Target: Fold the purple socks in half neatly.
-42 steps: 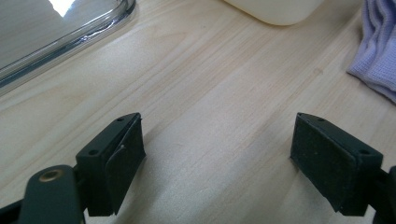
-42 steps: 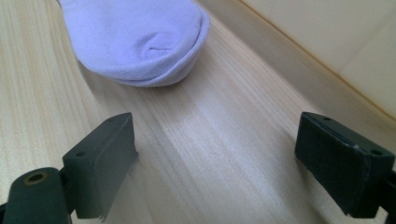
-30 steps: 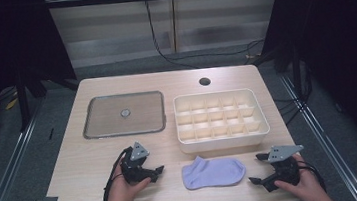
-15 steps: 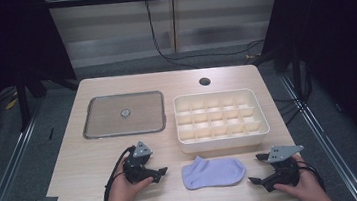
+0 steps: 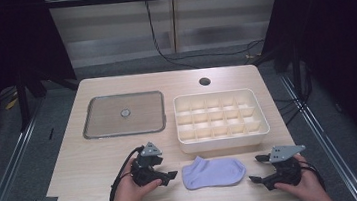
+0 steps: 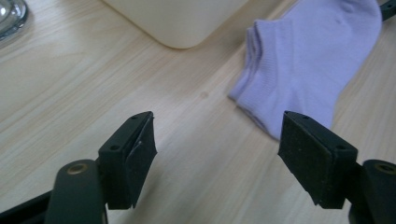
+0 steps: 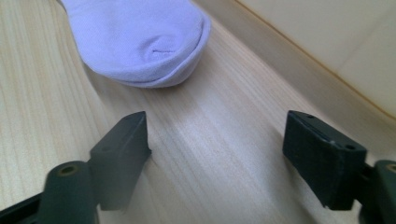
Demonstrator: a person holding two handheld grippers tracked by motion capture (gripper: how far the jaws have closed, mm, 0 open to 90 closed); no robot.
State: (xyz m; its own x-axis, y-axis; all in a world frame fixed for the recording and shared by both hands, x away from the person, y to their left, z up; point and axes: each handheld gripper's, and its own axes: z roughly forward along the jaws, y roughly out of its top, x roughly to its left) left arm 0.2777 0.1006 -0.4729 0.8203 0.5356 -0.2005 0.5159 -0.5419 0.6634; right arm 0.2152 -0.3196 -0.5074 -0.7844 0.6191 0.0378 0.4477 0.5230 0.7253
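A lilac sock [image 5: 213, 171] is seen lying flat and untouched on the tabletop [image 5: 83, 166], just in front of the divided tray [image 5: 221, 114], with a claw stationed at either end. The left claw [image 5: 170, 177] is held just beside the cuff end, jaws spread with nothing between them; they have just been closing a little, on bare wood, as the left gripper view shows the sock [image 6: 303, 56] lying ahead of and partly behind one pad [image 6: 313, 154]. The right claw [image 5: 255, 169] is placed near the toe end, jaws likewise spread and empty, also just narrowed slightly; in the right gripper view the toe [image 7: 144, 42] is seen ahead of the jaws, apart from them, with the tray wall [image 7: 327, 51] running along one side.

Nothing of the work is judged to be done yet. The sock has not been gripped, folded or lifted, and every compartment of the tray appears empty. A clear lid [image 5: 123, 115] with a small knob rests on the tabletop to the tray's left, well apart from the sock.

What is left, as far as can be judged: each end of the sock is to be pinched, the sock probably folded or bundled, and then set into a compartment. The approach alone is in hand, with both claws lined up on the sock but not closed on cloth.
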